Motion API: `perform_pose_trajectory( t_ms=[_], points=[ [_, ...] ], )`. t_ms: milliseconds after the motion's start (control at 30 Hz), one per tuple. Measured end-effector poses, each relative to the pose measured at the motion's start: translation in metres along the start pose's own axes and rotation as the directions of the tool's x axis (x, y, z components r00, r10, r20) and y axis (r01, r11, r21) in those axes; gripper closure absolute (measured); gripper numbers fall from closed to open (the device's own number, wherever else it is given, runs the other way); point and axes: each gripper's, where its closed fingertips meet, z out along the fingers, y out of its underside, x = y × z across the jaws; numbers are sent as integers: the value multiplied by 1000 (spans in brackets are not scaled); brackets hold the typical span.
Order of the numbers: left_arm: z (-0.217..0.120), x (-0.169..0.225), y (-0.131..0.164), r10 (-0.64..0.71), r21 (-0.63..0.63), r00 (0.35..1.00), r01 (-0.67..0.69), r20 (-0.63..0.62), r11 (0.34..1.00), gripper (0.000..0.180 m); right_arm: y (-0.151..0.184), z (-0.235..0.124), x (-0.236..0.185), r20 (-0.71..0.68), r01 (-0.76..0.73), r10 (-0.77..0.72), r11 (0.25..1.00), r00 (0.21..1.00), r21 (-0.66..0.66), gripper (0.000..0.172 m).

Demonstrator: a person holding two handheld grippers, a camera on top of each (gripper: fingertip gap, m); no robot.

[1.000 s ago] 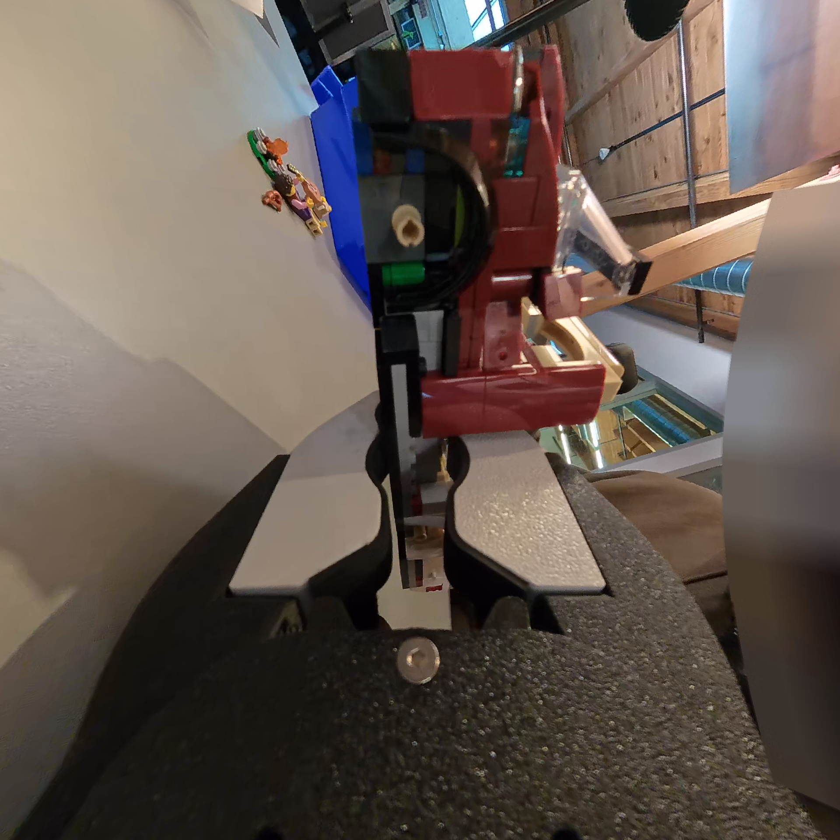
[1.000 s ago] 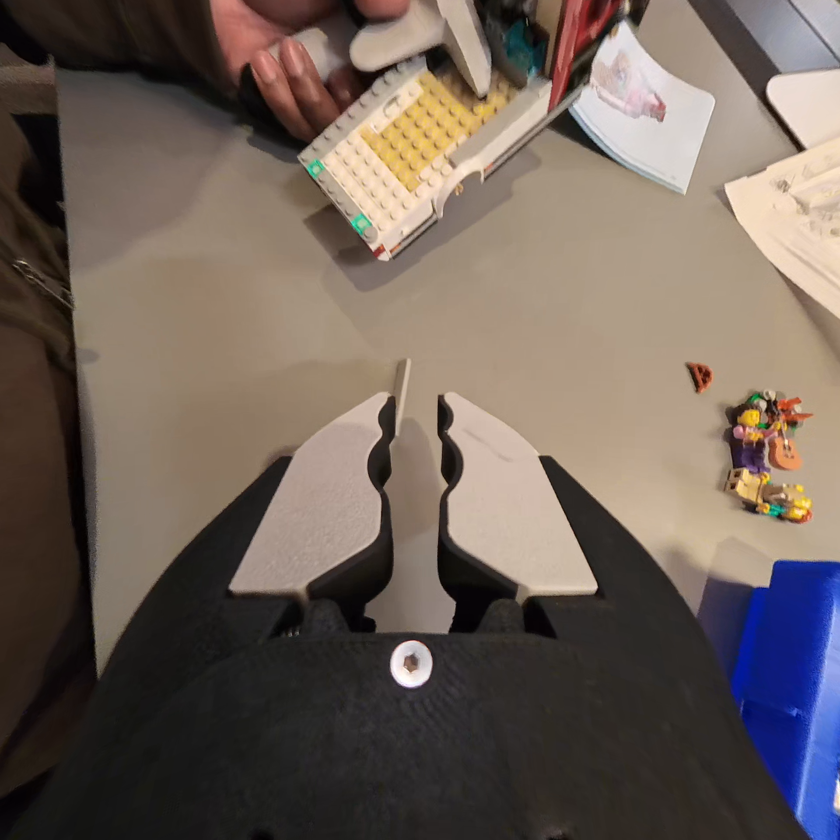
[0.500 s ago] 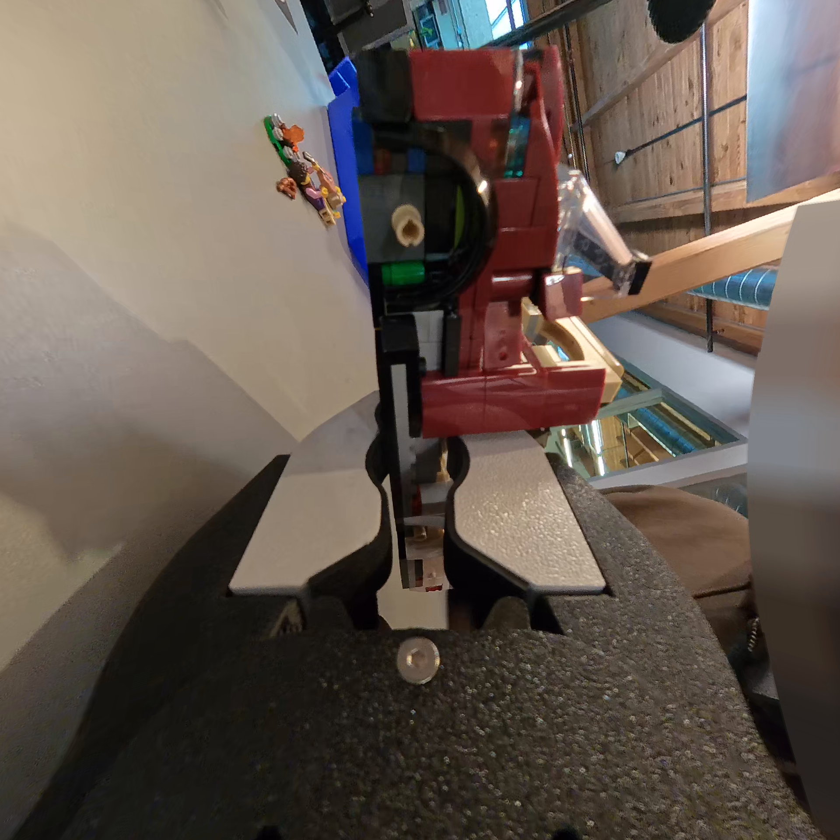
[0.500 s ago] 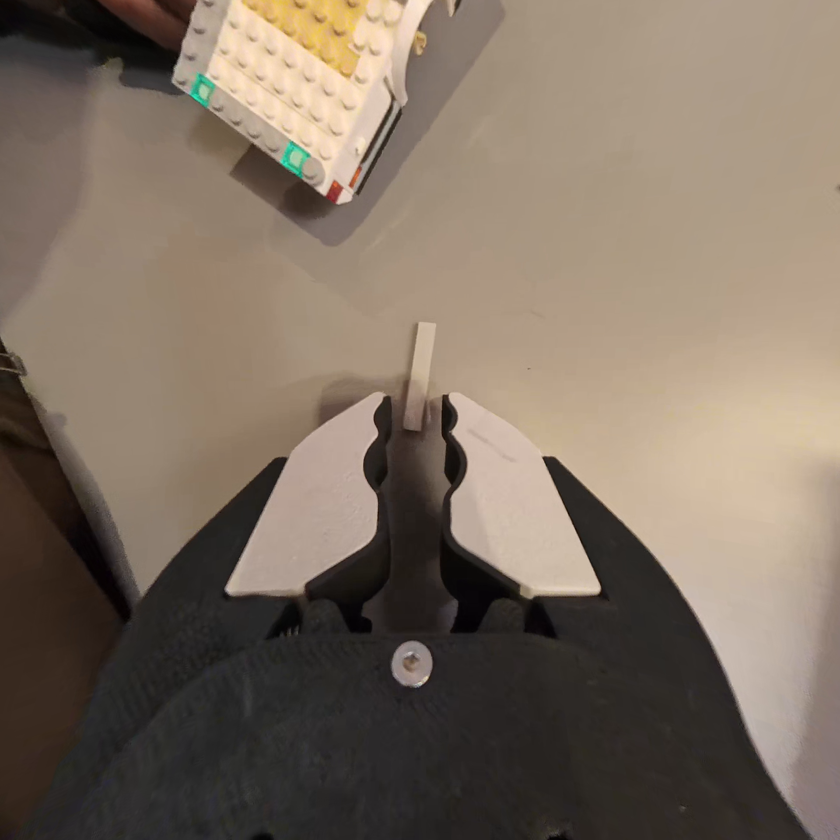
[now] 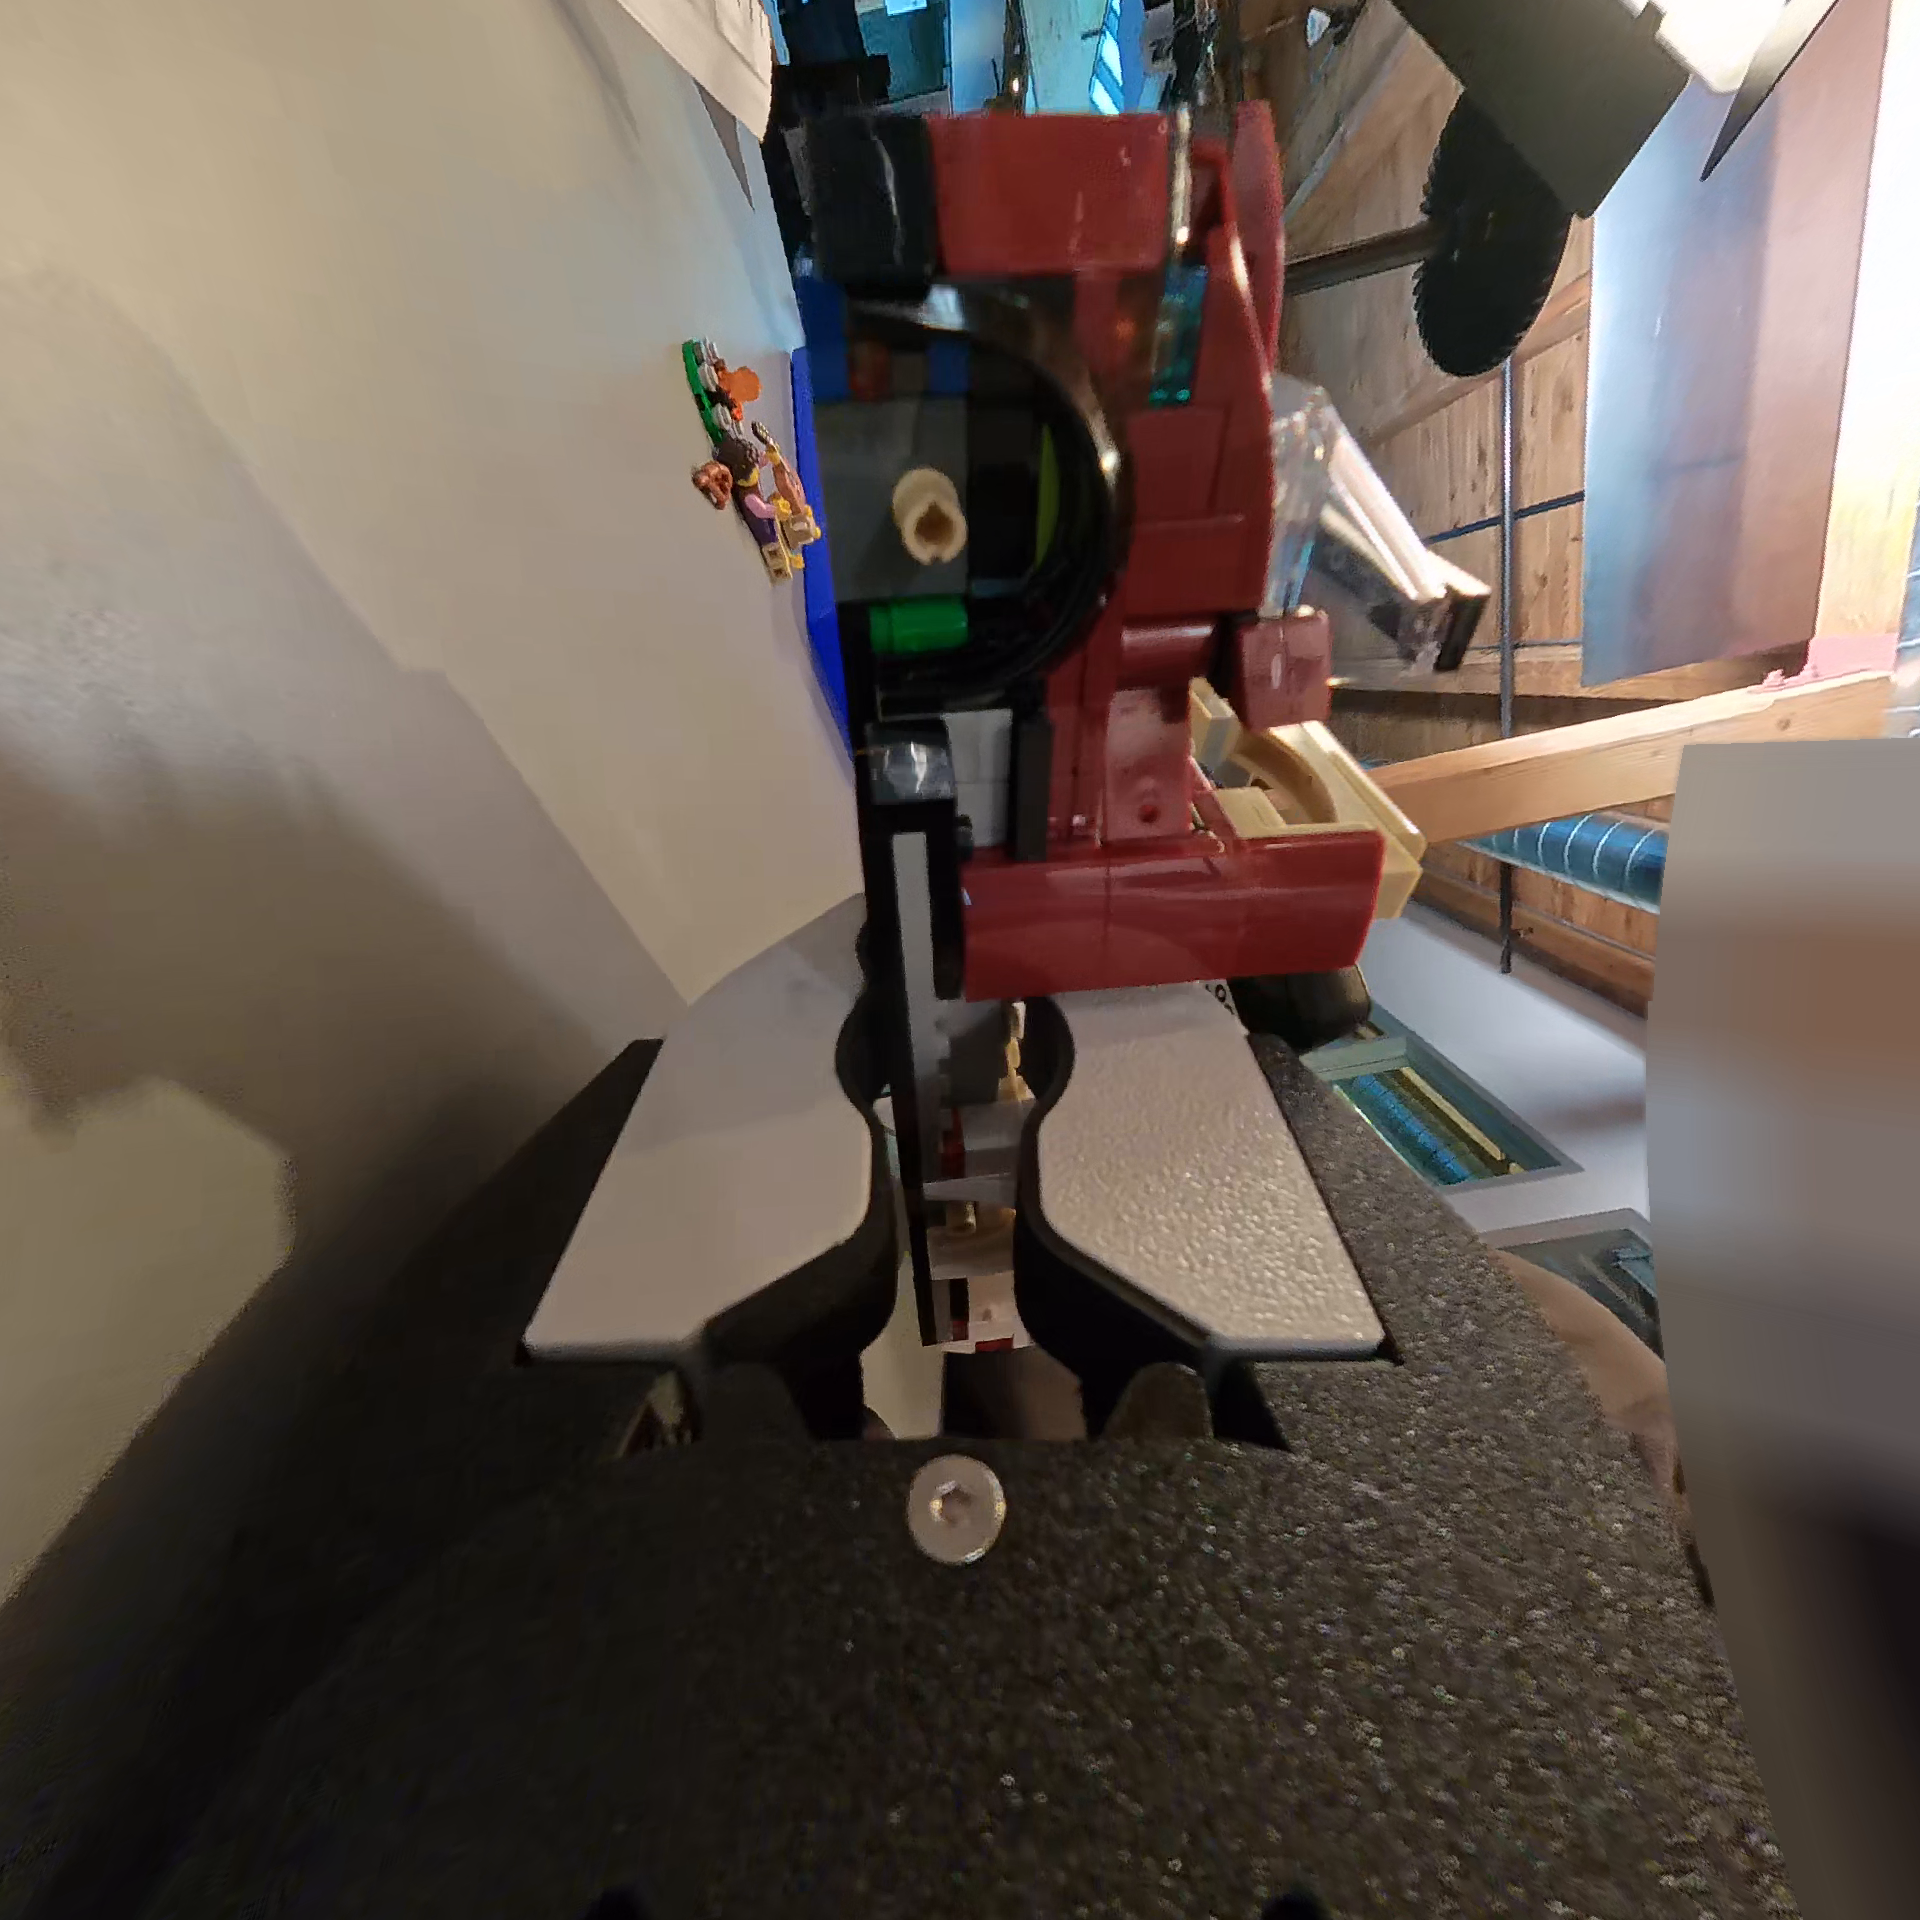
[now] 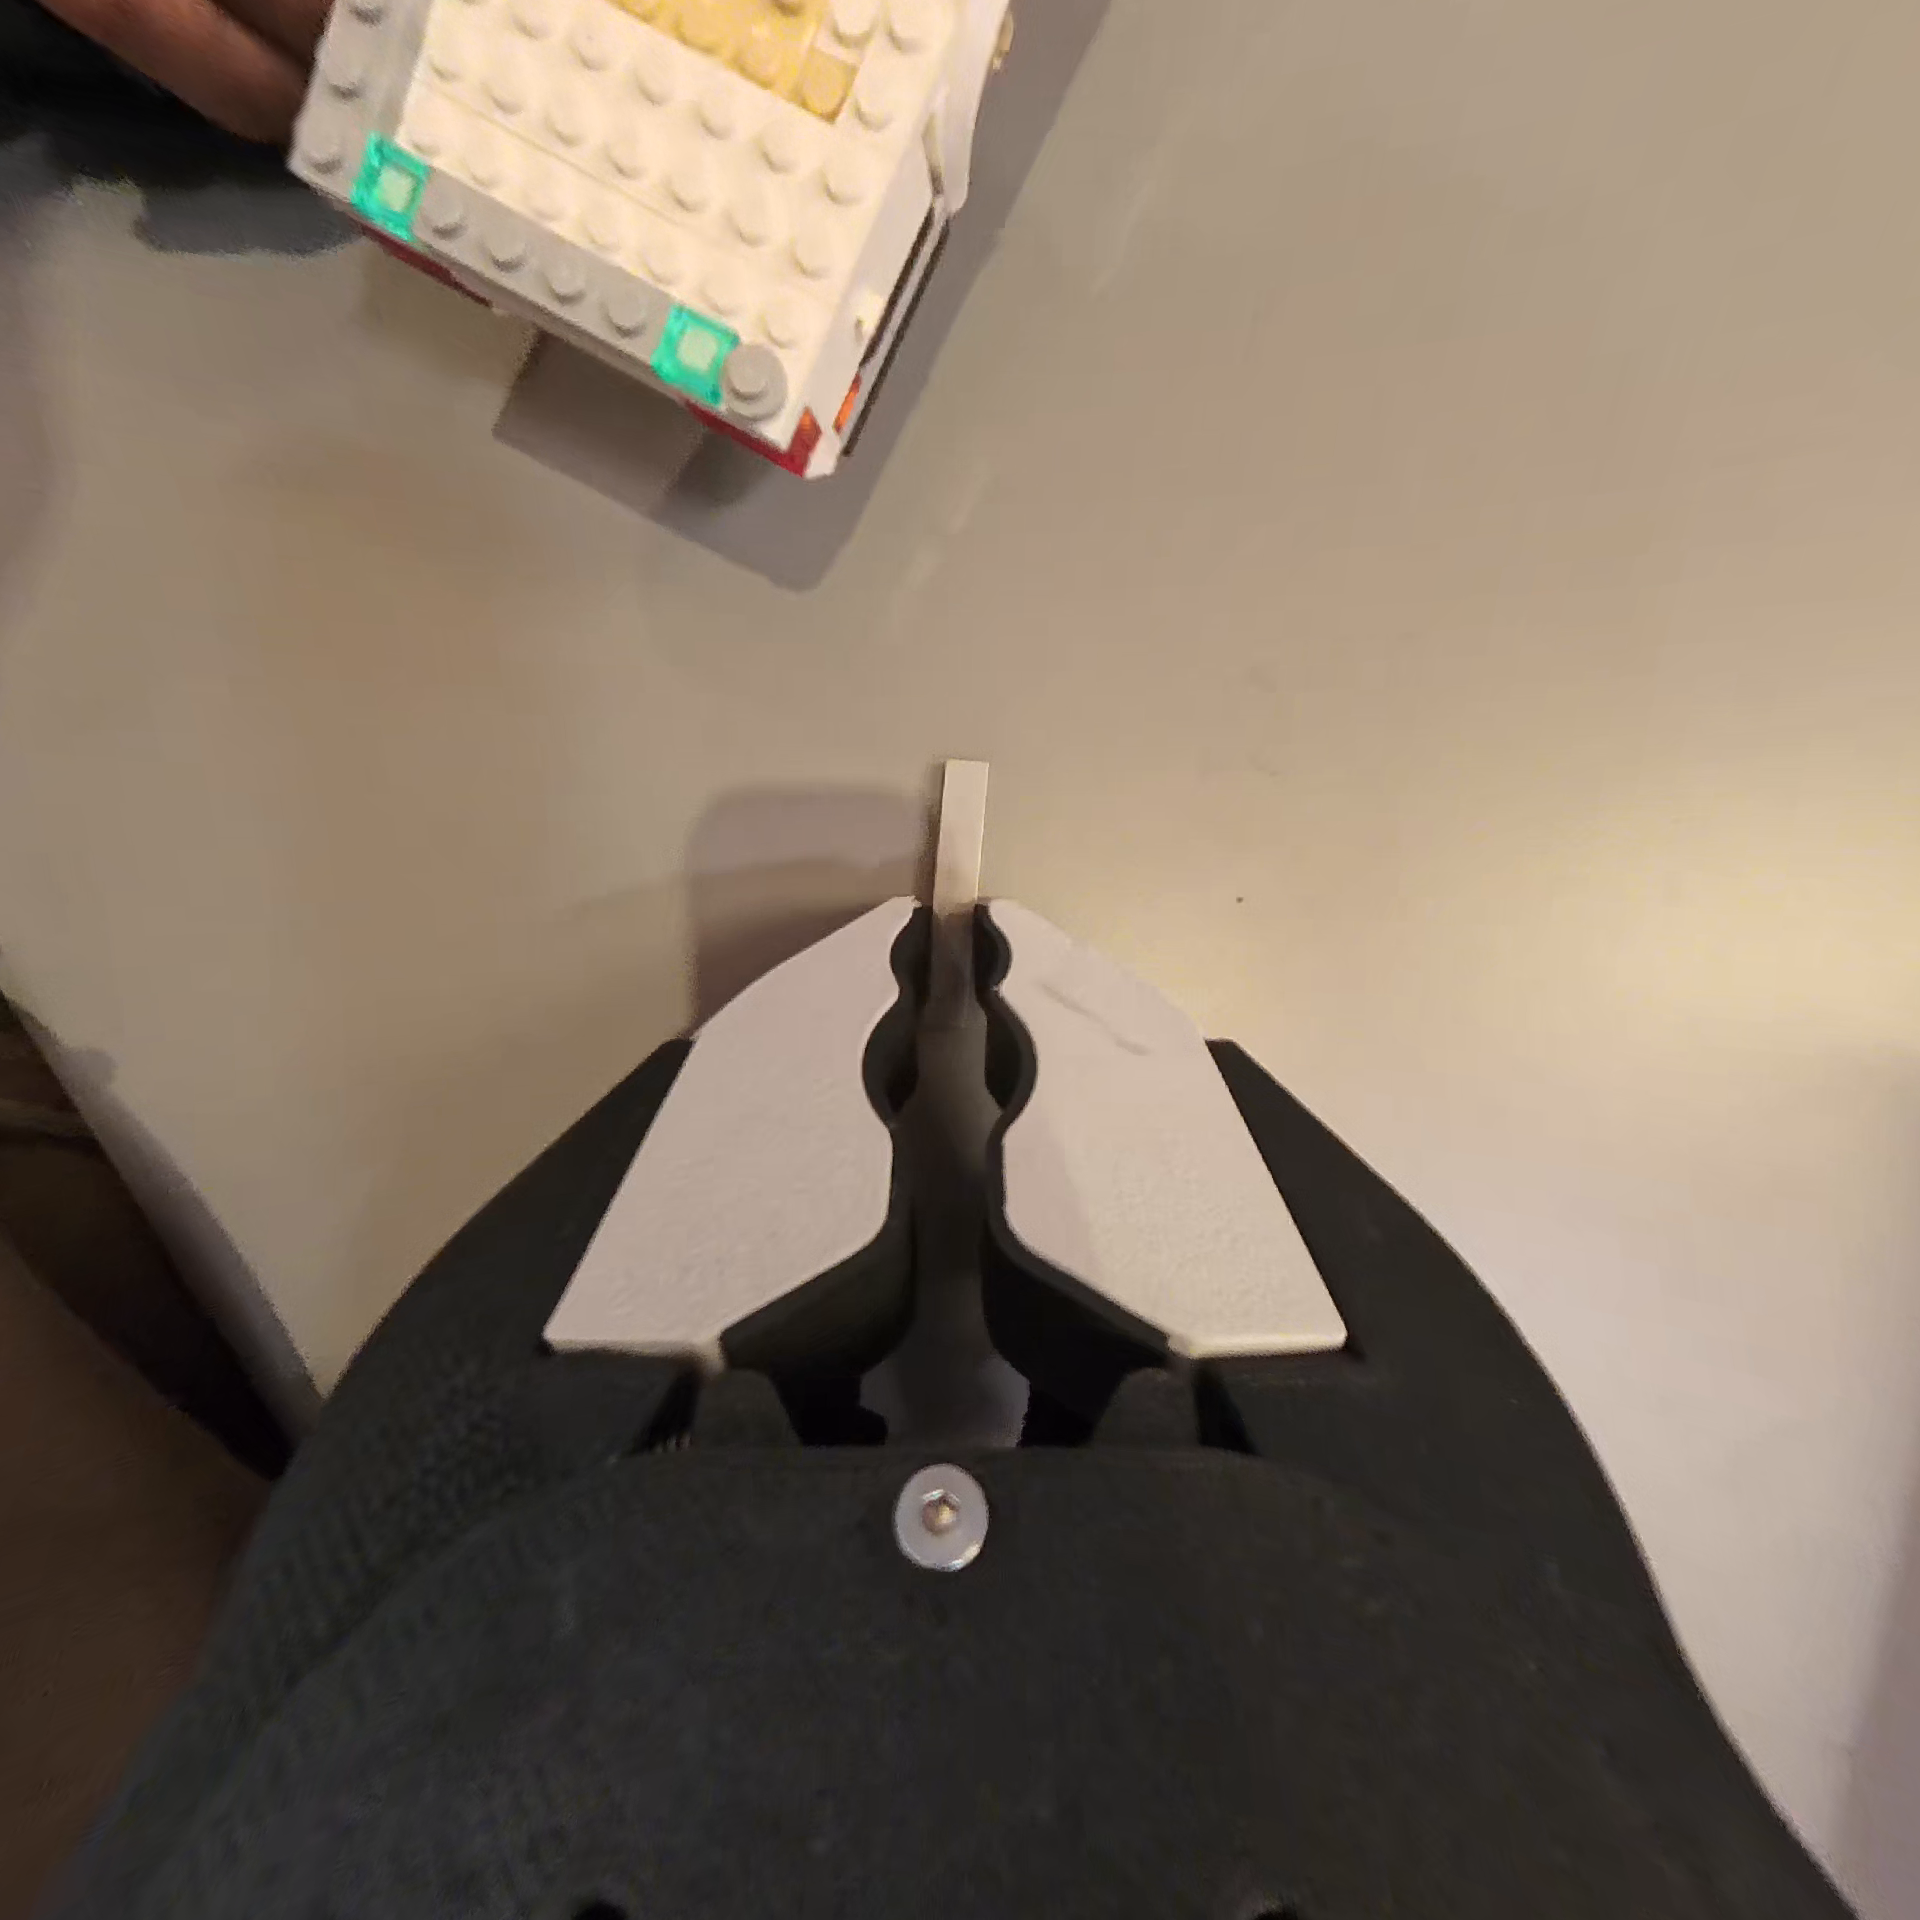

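My left gripper (image 5: pixel 956 997) is shut on a brick-built model (image 5: pixel 1143 520) of dark red, black and tan parts. Its pads clamp the model's thin black and grey base, and the model is held tilted on its side above the table. In the right wrist view the model's white and tan studded end (image 6: pixel 644 187) shows at the top left, with a hand (image 6: pixel 156 62) beside it. My right gripper (image 6: pixel 954 914) is shut on a thin pale flat piece (image 6: pixel 961 831) that stands on edge on the grey table (image 6: pixel 1351 520). The piece sticks out past the fingertips.
A cluster of small toy figures (image 5: pixel 748 468) lies on the table (image 5: pixel 416 520) beside a blue bin (image 5: pixel 810 436). A dark sleeve (image 6: pixel 104 1351) is at the table's left edge. Wooden walls and beams are in the background.
My right gripper came down over the thin pale piece and its pads closed on it. My left gripper kept its hold on the model, swinging slightly.
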Motion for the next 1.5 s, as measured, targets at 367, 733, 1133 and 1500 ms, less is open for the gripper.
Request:
perform_pose_trajectory(
  t_ms=[367, 733, 1133, 1500],
  points=[
    [-4, 1, -8, -21, 84, 1000, 23, -18, 996, 160, -94, -31, 0, 119, -203, 176, 939, 977, 278, 164],
    [-9, 0, -15, -36, 134, 999, 39, -28, 990, 160, -117, -6, -3, 108, -252, 233, 940, 966, 230, 164],
    [-10, 0, -16, -34, 142, 999, 38, -30, 989, 160, -116, -2, -2, 102, -293, 277, 929, 956, 226, 164],
    [-10, 1, -17, -35, 144, 999, 41, -38, 989, 160, -117, -4, 1, 111, -309, 290, 919, 951, 246, 155]
  ],
)
